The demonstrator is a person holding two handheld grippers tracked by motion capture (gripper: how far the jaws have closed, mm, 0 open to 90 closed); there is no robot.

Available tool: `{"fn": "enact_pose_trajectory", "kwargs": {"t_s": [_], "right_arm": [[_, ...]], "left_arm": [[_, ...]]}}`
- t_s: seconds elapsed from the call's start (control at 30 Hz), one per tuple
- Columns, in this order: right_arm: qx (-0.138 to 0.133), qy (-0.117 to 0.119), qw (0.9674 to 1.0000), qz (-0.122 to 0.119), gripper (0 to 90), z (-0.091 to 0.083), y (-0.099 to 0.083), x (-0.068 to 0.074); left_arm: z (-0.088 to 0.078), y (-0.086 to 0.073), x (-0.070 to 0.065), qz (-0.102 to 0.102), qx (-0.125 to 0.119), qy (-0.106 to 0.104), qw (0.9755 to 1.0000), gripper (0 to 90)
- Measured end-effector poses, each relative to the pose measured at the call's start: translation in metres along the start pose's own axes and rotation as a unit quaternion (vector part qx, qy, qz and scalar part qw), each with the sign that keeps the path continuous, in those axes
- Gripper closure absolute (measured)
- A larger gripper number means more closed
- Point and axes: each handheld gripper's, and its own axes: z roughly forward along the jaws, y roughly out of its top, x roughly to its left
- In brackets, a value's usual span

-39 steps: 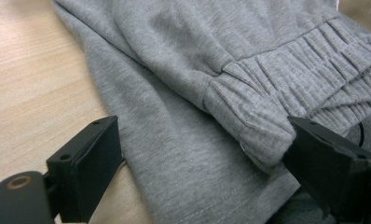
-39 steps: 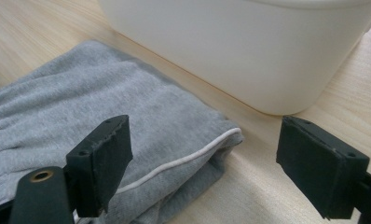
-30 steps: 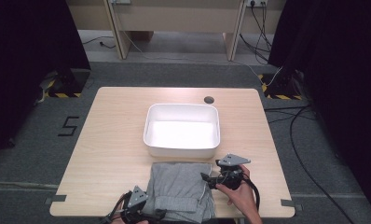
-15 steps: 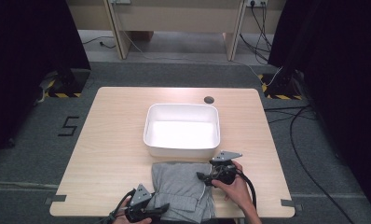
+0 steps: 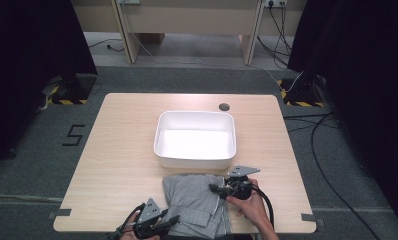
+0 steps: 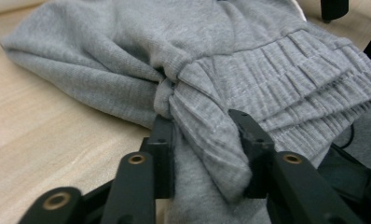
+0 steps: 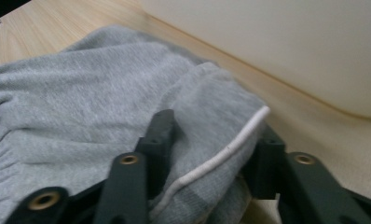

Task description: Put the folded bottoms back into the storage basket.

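A folded grey sweat garment (image 5: 194, 200) lies at the table's near edge, in front of a white tub (image 5: 159, 135). My left gripper (image 5: 174, 220) is at its near left corner. In the left gripper view the jaws have just been closing, and my left gripper (image 6: 200, 123) pinches a bunched fold of the grey garment (image 6: 249, 60). My right gripper (image 5: 213, 188) is at the garment's right edge. Its jaws have just been closing too. In the right gripper view my right gripper (image 7: 216, 128) clamps the grey garment (image 7: 81, 93) at a fold with a white cord.
The white tub (image 7: 291, 46) stands just beyond the garment, near the middle of the wooden table (image 5: 117, 150). A dark round cable hole (image 5: 224, 106) sits behind the tub. Cables trail from both grippers toward the near edge.
Both pairs of jaws have closed onto the garment's edges, bunching the cloth. The right hand has edged slightly left onto the garment; the left hand has stayed at the corner.
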Motion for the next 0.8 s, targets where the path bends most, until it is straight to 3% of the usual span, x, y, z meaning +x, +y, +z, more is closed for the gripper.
{"fn": "enact_pose_trajectory", "kwargs": {"t_s": [0.1, 0.23, 0.4, 0.5, 0.6, 0.8], "right_arm": [[-0.019, -0.005, 0.9997, -0.013, 67.7, -0.003, 0.001, 0.004], [-0.041, -0.005, 0.999, -0.02, 69.7, -0.01, 0.003, 0.01], [-0.059, -0.003, 0.9977, -0.031, 70.4, -0.02, 0.006, 0.021], [-0.074, -0.006, 0.9962, -0.046, 70.8, -0.033, 0.01, 0.03], [-0.087, -0.003, 0.9953, -0.043, 70.9, -0.039, 0.013, 0.032], [-0.124, -0.002, 0.9903, -0.064, 71.2, -0.063, 0.033, 0.045]], "left_arm": [[-0.001, 0.0, -0.004, 0.022, -0.004, 0.011, 0.9997, 67.2], [-0.007, 0.003, -0.005, 0.013, -0.012, -0.005, 0.9998, 69.8], [-0.015, 0.006, -0.01, 0.017, -0.02, -0.015, 0.9995, 70.4], [-0.024, 0.012, -0.014, 0.012, -0.035, -0.032, 0.9988, 70.4], [-0.03, 0.016, -0.016, 0.016, -0.043, -0.034, 0.9984, 70.4], [-0.05, 0.038, -0.02, 0.03, -0.069, -0.04, 0.9963, 70.4]]}}
